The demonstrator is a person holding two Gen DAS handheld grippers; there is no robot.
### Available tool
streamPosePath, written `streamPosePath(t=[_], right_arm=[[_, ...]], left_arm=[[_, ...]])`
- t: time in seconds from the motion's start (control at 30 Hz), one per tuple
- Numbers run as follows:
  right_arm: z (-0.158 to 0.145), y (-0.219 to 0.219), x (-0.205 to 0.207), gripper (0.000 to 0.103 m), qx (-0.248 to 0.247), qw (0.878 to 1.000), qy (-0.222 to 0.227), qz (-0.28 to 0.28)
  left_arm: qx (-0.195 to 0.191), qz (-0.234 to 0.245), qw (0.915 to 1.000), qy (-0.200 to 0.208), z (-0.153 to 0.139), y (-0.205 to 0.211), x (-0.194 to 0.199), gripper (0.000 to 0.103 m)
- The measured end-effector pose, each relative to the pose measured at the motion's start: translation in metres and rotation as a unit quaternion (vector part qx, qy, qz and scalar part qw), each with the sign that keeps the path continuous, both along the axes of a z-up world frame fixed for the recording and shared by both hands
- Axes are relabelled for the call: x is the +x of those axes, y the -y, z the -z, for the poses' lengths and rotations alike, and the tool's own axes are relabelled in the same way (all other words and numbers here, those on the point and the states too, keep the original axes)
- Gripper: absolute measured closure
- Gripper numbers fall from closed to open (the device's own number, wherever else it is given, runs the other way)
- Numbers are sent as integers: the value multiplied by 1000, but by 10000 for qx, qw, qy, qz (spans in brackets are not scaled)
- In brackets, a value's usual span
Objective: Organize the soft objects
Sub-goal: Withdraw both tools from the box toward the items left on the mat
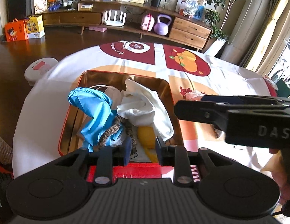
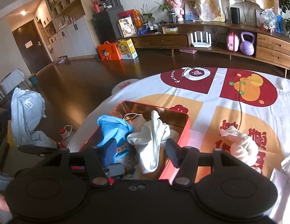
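Note:
A red tin box (image 1: 174,100) with a shiny gold inside stands on the round table. It holds a blue cloth (image 1: 94,110), a white cloth (image 1: 145,108), a pale drawstring pouch (image 1: 113,93), a brown braided band (image 1: 111,130) and something yellow (image 1: 146,134). My left gripper (image 1: 144,147) hovers over the box's near edge, open, with nothing pressed between its pads. My right gripper (image 2: 141,151) hangs open above the white cloth (image 2: 152,140), and it also shows side-on as the right gripper (image 1: 182,110). A crumpled whitish soft item (image 2: 242,145) lies on the tablecloth to the right of the box.
The table wears a white cloth (image 2: 216,97) with red and orange prints. A white stool (image 1: 40,69) stands by its far left edge. A long wooden cabinet (image 1: 189,31), a purple kettlebell (image 1: 161,26) and gift boxes (image 1: 25,29) line the far side. A white bag (image 2: 27,112) is piled at left.

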State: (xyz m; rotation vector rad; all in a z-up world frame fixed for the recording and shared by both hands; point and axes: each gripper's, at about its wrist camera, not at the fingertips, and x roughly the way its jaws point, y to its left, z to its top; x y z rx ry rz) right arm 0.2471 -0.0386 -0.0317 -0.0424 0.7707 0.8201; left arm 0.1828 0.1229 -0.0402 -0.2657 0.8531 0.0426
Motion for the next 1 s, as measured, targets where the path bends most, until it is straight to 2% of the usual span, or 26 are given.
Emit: streamPosePath(t=[0.33, 0.4, 0.53, 0.6, 0.67, 0.7, 0.9, 1.0], right_arm=[[-13, 27, -24, 36, 206, 9997, 159, -26], [-17, 34, -28, 29, 310, 9993, 185, 1], [-21, 48, -38, 22, 434, 9988, 209, 28], [-23, 55, -43, 18, 463, 9986, 262, 6], [-24, 62, -49, 15, 500, 9982, 326, -4], [-25, 66, -51, 14, 517, 9980, 357, 6], [-30, 95, -62, 10, 681, 9962, 495, 202], [-32, 113, -67, 6, 744, 9951, 576, 300]], left_arm=[[149, 85, 9996, 239, -14, 17, -17, 76], [172, 104, 9994, 277, -17, 21, -19, 76], [156, 139, 9992, 337, -21, 27, -24, 72], [102, 137, 9991, 376, -23, 29, -27, 67], [96, 107, 9988, 477, -27, 32, -31, 40], [118, 91, 9983, 558, -29, 34, -34, 37], [313, 228, 9962, 783, -42, 54, -42, 36], [367, 293, 9951, 873, -47, 64, -46, 31]])
